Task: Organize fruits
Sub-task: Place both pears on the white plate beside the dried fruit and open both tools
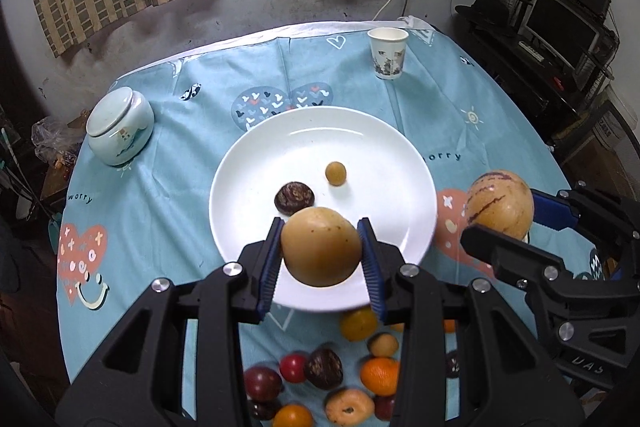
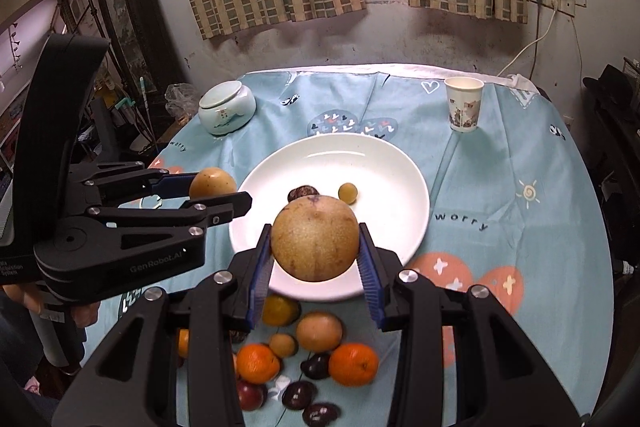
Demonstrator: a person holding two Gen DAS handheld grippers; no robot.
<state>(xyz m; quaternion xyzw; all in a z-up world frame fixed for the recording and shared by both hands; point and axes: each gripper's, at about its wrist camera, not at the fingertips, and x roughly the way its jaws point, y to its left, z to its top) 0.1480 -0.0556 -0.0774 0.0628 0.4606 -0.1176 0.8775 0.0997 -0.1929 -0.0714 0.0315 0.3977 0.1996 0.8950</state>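
We hold two large fruits. The smooth round tan fruit [image 1: 320, 247] is pinched between the blue pads of the left hand-held gripper [image 1: 322, 247], above the near rim of the white round ceramic plate [image 1: 380, 147]. The round tan purple-streaked fruit [image 2: 315, 238] is pinched by the right hand-held gripper [image 2: 316, 247]. On the plate lie two small fruits: one dark wrinkled fruit [image 1: 294, 198] and one small yellow-brown fruit [image 1: 335, 173]. A loose fruit pile [image 2: 312, 359] lies on the blue-clothed worktop [image 1: 160, 167] beneath both grippers.

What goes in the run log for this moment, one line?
left claw: shut on tan fruit | right claw: shut on striped melon | white plate: two small fruits | pile: unsorted
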